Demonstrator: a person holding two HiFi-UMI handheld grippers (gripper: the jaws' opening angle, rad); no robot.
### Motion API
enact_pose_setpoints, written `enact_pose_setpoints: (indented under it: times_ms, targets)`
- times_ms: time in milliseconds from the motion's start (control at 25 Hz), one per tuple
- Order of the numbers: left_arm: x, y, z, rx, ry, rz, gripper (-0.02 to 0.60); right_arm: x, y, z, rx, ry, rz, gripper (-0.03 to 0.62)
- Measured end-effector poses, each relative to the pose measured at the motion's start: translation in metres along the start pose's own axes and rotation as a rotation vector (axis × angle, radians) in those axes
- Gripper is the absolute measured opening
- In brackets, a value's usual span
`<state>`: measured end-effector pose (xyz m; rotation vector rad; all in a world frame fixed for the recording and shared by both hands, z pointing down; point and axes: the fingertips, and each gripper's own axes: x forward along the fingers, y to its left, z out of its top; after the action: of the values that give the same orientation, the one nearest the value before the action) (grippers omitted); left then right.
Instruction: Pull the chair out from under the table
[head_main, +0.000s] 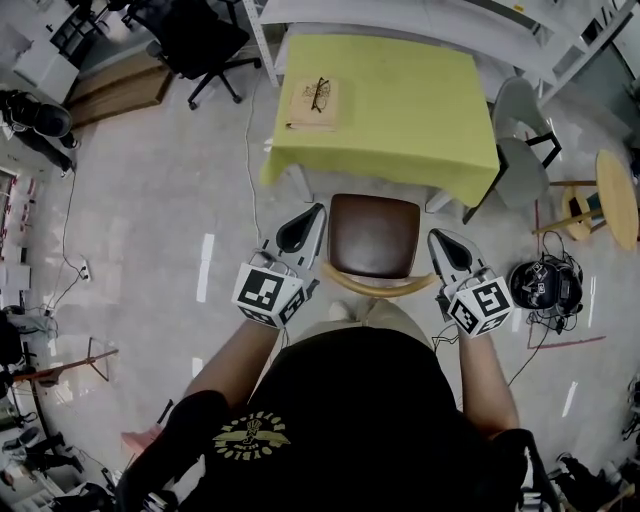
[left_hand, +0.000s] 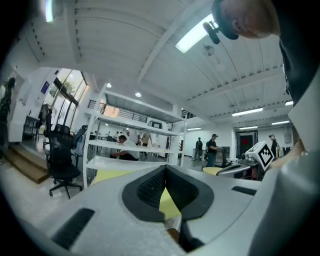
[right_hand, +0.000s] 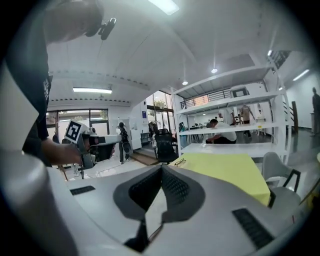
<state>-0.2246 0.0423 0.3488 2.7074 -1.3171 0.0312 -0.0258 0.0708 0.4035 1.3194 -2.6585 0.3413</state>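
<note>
The chair (head_main: 374, 235) has a brown padded seat and a curved wooden backrest (head_main: 380, 287). It stands just in front of the table (head_main: 400, 100), which wears a yellow-green cloth, and most of the seat is out from under the table's edge. My left gripper (head_main: 318, 212) hangs shut and empty at the chair's left side. On the chair's right, my right gripper (head_main: 434, 237) is likewise shut and empty. In the left gripper view the left gripper (left_hand: 165, 167) has its jaws together; the right gripper (right_hand: 161, 167) shows the same in its own view. Neither touches the chair.
A notebook with glasses (head_main: 316, 100) lies on the table. A grey chair (head_main: 525, 150) and a round wooden side table (head_main: 618, 195) stand at the right, and a black headset (head_main: 545, 285) lies on the floor. A black office chair (head_main: 195, 40) is far left; shelving is behind.
</note>
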Motion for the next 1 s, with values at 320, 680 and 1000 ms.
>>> enact_pose_setpoints:
  times_ms: [320, 680, 1000]
  targets:
    - [-0.001, -0.007, 0.023, 0.082, -0.027, -0.037, 0.009, -0.017, -0.006, 0.05, -0.04, -0.096, -0.035, 0.011]
    - [0.005, 0.0, 0.048, 0.097, -0.074, -0.041, 0.009, -0.016, -0.01, 0.075, -0.082, -0.139, -0.05, 0.011]
    - [0.006, 0.008, 0.041, 0.077, -0.051, -0.031, 0.009, -0.013, -0.015, 0.081, -0.073, -0.157, -0.051, 0.011]
